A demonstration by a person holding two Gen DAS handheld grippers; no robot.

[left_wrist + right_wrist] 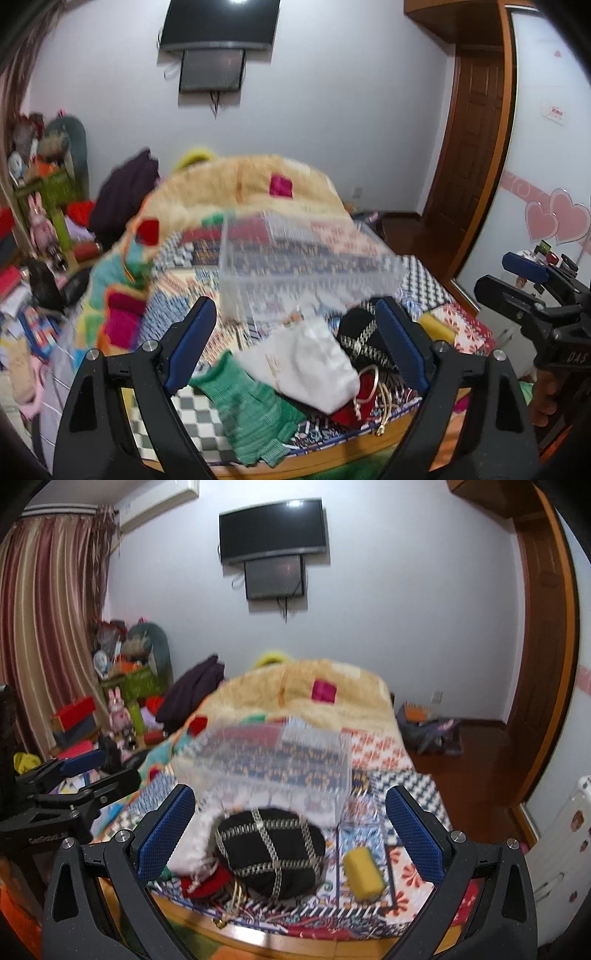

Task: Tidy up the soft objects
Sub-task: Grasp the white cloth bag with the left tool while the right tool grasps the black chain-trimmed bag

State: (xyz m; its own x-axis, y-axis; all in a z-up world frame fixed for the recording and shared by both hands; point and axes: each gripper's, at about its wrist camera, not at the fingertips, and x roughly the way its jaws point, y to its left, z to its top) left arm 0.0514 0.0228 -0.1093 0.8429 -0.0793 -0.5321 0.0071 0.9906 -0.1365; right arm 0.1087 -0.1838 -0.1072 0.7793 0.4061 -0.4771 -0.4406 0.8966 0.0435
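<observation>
A: Entry, both wrist views. Your left gripper (295, 347) has its jaws spread wide, nothing between them. Your right gripper (290, 834) is the same: jaws wide, empty. Both hang above the near end of the bed (373, 753).

B: Where are your soft objects?

A: Piled at the bed's foot. Your left view shows a green knitted piece (251, 410) lying nearest the edge, and a white cloth (310, 365) partly over a small red item (360, 402). The black cap with metallic bands (360, 332) sits just behind the white cloth.

B: And the right view?

A: There the black cap (271, 853) is central and plain to see. A yellow sponge-like block (364, 873) lies apart to its right; your left view catches only a corner of it. The green piece does not show in your right view.

B: The container?

A: A clear plastic box (273, 760) stands on the quilt behind the pile, blurred in both views. What it holds, I cannot tell.

A: Each view catches the other gripper at its margin.
</observation>
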